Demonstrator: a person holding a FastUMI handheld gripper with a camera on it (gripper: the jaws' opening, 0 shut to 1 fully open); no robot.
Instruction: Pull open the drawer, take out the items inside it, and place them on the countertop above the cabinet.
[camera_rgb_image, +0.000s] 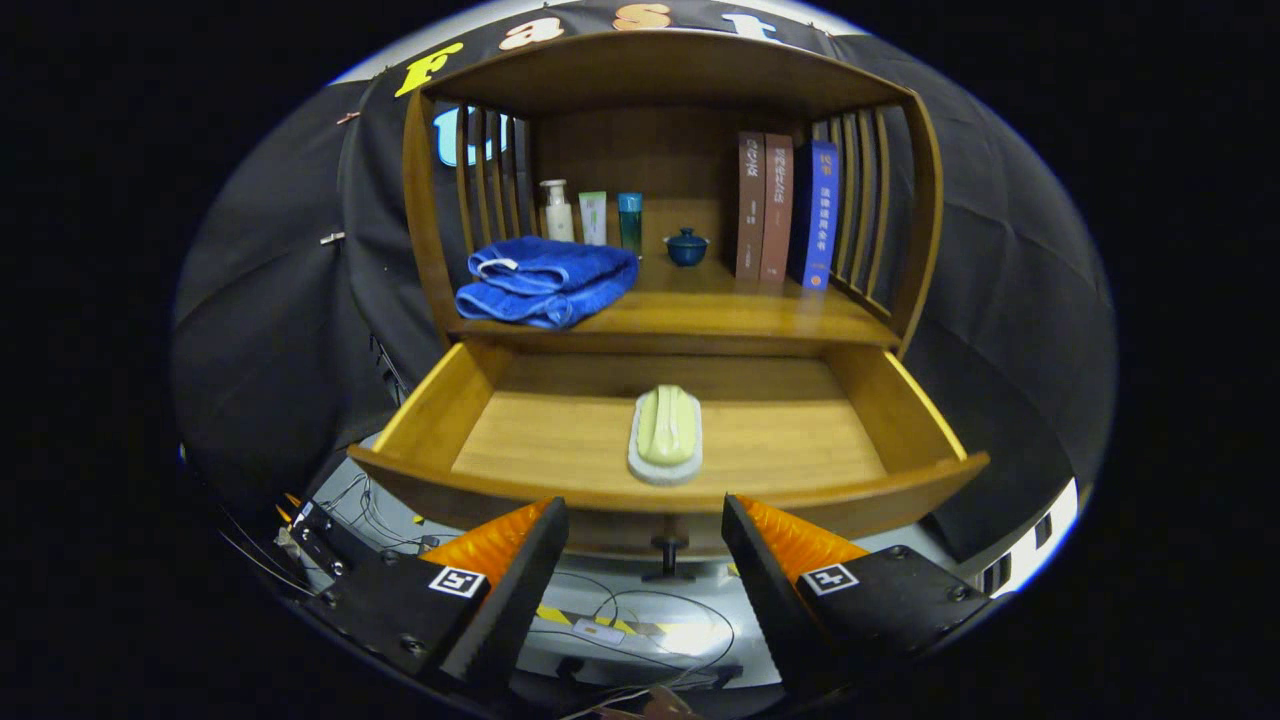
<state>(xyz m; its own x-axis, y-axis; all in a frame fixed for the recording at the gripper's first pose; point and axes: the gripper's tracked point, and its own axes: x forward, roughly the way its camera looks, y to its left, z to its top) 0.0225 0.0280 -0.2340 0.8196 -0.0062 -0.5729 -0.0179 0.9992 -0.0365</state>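
Drawer (560, 420) pulled open; green soap on white dish (666, 435) lies mid-floor, beyond gripper (645, 520). Fingers spread, nothing held. Dish judged rigid, light, slippery, breakable; grip advised across narrow sides.

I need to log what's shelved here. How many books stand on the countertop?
3, upright side by side at the countertop's right end: two brown books, then a blue book against the slats. None seems hidden. The gripper hangs open before the drawer.
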